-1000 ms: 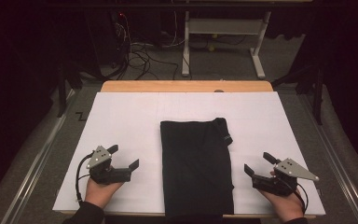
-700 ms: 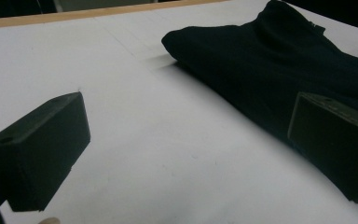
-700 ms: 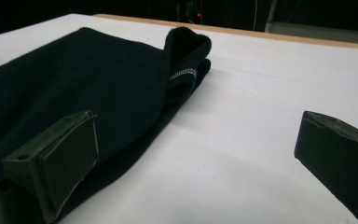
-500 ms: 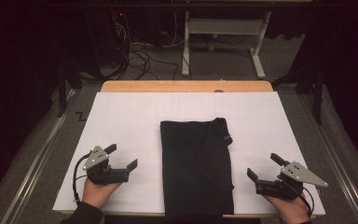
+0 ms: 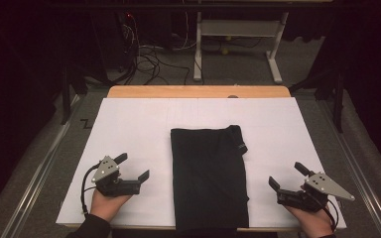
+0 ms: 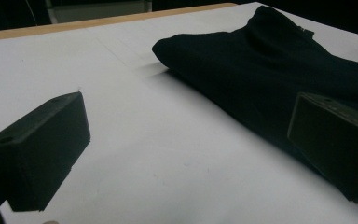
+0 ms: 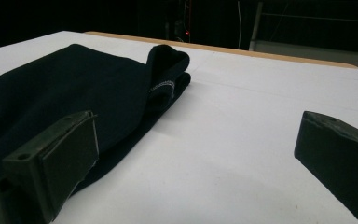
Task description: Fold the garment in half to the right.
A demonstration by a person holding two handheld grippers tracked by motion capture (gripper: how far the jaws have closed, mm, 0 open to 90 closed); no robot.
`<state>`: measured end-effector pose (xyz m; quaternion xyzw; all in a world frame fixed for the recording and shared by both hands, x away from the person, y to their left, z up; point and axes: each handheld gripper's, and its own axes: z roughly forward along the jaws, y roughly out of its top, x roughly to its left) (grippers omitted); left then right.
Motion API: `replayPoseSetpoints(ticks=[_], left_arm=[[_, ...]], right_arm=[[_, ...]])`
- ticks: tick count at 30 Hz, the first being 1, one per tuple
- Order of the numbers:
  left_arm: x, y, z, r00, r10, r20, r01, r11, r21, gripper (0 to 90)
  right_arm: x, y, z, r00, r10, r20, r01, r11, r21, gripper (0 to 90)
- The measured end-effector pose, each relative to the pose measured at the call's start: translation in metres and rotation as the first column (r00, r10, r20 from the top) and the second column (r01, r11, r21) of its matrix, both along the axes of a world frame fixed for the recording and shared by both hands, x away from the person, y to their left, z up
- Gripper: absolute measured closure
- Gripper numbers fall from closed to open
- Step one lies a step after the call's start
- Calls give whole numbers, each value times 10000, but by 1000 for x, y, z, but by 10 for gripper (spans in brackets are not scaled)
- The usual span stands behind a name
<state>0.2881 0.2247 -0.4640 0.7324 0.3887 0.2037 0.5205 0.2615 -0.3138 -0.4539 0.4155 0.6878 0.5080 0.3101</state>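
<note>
Garment (image 5: 209,176), black, lies folded into a long narrow rectangle along the centre of the white-covered worktop (image 5: 129,129), near end at the front edge, collar fold at the far right corner. Left hand-held gripper (image 5: 131,168) rests on the worktop left of the cloth, jaws spread, nothing between them; its own view shows the cloth's long edge close to one jaw, whether touching I cannot tell. Right hand-held gripper (image 5: 287,176) sits right of the cloth, apart from it, jaws likewise spread and empty. Judgement: lengthwise folds look done; a crosswise fold may remain, and no grasp for it has been made.
</note>
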Motion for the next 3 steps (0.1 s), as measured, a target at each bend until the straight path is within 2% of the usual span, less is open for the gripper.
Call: replayPoseSetpoints(ticks=[3], left_arm=[[-2, 2, 1, 9999, 104, 121, -103, 9999, -18, 0]], right_arm=[[0, 1, 1, 10000, -24, 49, 23, 10000, 83, 0]])
